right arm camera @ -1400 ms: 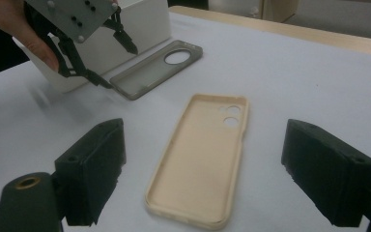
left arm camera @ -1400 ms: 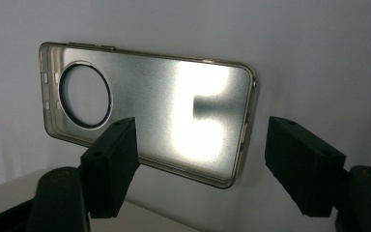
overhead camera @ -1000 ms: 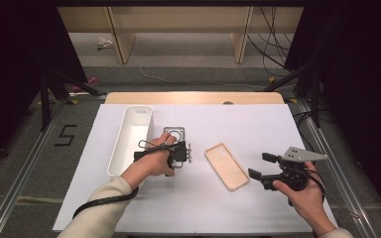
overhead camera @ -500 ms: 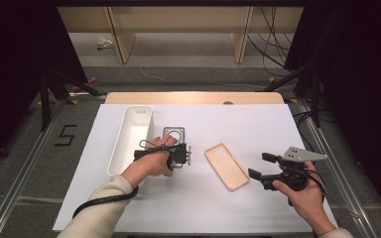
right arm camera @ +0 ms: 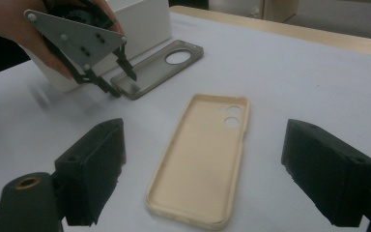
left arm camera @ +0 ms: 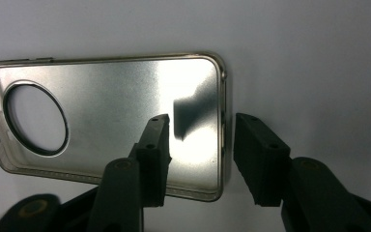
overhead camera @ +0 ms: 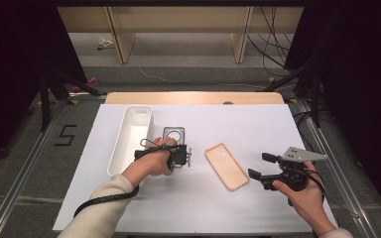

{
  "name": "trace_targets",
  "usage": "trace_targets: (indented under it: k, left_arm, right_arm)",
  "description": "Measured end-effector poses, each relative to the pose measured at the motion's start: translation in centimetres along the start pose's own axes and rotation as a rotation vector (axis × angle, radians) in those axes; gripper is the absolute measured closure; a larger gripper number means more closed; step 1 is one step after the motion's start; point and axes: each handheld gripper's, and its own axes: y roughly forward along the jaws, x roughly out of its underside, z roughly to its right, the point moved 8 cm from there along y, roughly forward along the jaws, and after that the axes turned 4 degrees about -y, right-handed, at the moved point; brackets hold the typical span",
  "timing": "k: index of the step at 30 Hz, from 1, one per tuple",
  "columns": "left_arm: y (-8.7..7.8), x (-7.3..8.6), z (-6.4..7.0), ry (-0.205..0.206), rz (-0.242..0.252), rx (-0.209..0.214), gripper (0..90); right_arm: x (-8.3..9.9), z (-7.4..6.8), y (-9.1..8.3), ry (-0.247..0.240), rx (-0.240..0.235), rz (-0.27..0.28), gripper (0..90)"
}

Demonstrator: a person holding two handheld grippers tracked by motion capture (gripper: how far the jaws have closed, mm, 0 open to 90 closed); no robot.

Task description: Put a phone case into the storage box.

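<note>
**Entry: two phone cases, table (overhead camera: 258, 124), grasp pending**

- **Silver case (left arm camera: 125, 111).** Metal-look shell with a round camera hole, lying flat, inner face up, just beside the white tray (overhead camera: 115, 148). Not lifted.
- **Left tongs (left arm camera: 198, 130).** Released, jaws apart and astride the case's short end: one jaw over the inner face, the other outside the rim. Neither jaw clearly presses the rim.
- **Beige case (overhead camera: 226, 166).** Flat, inner face up, mid-table, well apart from the silver case. Untouched.
- **Right tongs (overhead camera: 260, 166).** Released, jaws spread wide, grasping nothing. Held near the beige case and aimed along it.

**Change over the last second:** almost none. The left hand sits at the same end of the silver case as before. The right hand has kept its station, and both cases lie where they lay.

**Reading:** the reach looks finished and the left tongs are being lined up. The likely next step is to clench on the rim. The hold is thin and near a corner, so the case may pivot or slip when raised.
</note>
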Motion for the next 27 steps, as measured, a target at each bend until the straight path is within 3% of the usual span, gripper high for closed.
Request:
trace_targets:
  k: [9, 17, 27]
  left_arm:
    - [0.00, 0.16, 0.40, -0.022, 0.002, 0.066, 70.0]
    - [-0.01, 0.12, 0.39, -0.024, 0.005, 0.074, 79.0]
    - [0.08, 0.18, 0.43, -0.040, 0.002, 0.079, 83.4]
  right_arm:
    - [0.02, 0.01, 0.01, -0.001, 0.000, -0.002, 16.7]
    - [0.00, -0.01, 0.00, 0.000, 0.000, -0.001, 16.7]
    - [0.01, -0.01, 0.01, 0.000, -0.001, -0.001, 16.7]
